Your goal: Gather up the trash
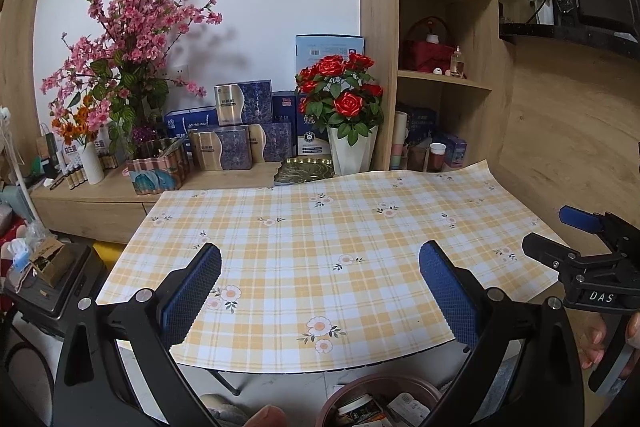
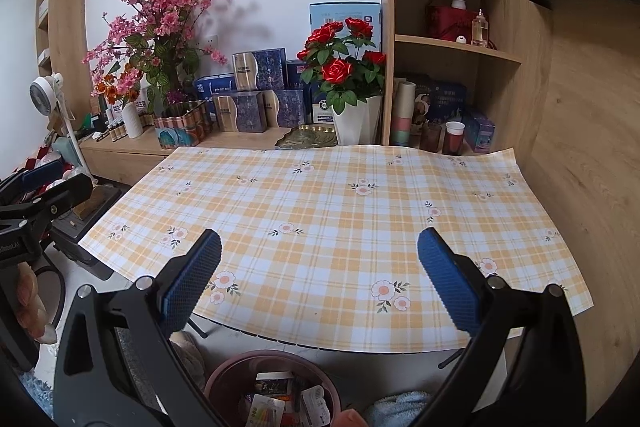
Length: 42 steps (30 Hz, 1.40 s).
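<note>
Hovering above bare plaid tablecloth (image 2: 340, 219), both grippers (image 1: 320, 291) (image 2: 320, 279) released, empty; wrappers fill bin (image 2: 240, 375) below — seemingly finished.

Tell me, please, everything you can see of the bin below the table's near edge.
The trash bin is round, with a dull brownish-pink rim that looks like plastic. It stands upright and open on the pale floor, just in front of the checked tablecloth. Inside lie mixed wrappers and small packets. Only its upper part shows; neither hand-held gripper touches it.
</note>
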Available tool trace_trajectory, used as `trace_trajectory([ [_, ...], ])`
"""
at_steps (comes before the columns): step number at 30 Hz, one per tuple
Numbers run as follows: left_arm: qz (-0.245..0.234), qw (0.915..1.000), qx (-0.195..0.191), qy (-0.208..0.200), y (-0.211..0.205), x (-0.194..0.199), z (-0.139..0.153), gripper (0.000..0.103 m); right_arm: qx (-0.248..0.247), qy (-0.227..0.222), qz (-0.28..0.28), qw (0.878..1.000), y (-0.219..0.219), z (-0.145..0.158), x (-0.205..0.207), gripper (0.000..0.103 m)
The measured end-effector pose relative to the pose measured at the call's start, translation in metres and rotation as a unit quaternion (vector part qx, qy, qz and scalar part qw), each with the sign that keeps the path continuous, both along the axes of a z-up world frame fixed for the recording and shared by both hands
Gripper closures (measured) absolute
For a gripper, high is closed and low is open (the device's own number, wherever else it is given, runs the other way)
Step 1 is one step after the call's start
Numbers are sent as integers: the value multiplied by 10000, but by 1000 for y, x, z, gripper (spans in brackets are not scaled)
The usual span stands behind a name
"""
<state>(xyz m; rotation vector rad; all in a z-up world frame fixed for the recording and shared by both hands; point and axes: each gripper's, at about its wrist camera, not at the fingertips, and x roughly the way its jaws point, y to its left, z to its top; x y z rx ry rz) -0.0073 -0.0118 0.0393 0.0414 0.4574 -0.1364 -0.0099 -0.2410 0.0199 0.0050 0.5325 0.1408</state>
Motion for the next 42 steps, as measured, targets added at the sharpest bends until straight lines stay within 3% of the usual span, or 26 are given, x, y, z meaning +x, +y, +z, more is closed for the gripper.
trace_trajectory([
  [42, 234, 9996, 109, 90, 4, 4, 0, 6, 28, -92, -43, 9999, -4, 5, -4, 6],
])
